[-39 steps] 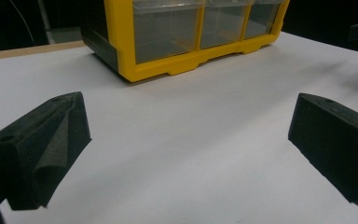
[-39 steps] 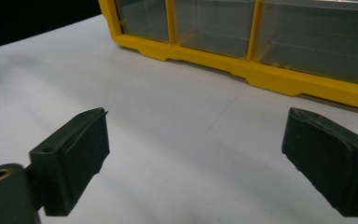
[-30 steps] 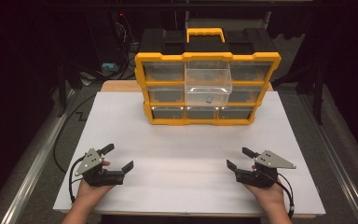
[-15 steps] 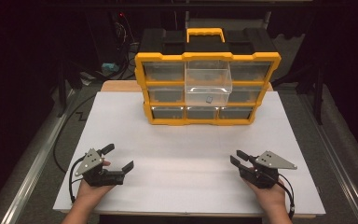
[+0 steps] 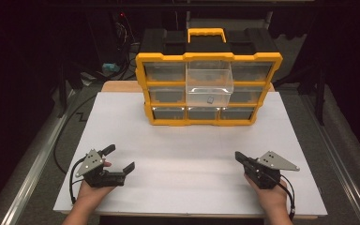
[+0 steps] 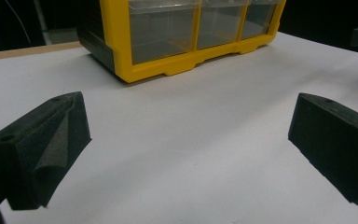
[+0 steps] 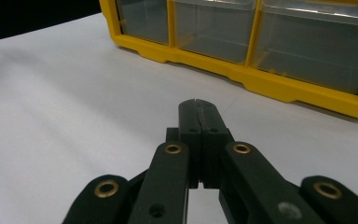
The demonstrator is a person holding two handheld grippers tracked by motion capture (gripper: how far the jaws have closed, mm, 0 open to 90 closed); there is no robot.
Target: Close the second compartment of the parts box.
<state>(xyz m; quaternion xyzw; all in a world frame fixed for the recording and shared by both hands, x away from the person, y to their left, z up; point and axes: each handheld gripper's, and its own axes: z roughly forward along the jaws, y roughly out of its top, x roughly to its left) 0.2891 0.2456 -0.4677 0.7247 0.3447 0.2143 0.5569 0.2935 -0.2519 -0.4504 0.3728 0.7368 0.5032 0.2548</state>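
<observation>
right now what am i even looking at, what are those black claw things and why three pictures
A person sits at a white table and holds a hand tool in each hand. The left gripper has its fingers spread wide; the right gripper has just closed its fingers on nothing. One picture looks down from above. The other two come from small cameras riding on each tool, looking along its black fingers. At the far side stands a yellow drawer organizer with its clear middle drawer pulled out, a small item inside. Nothing is held.
</observation>
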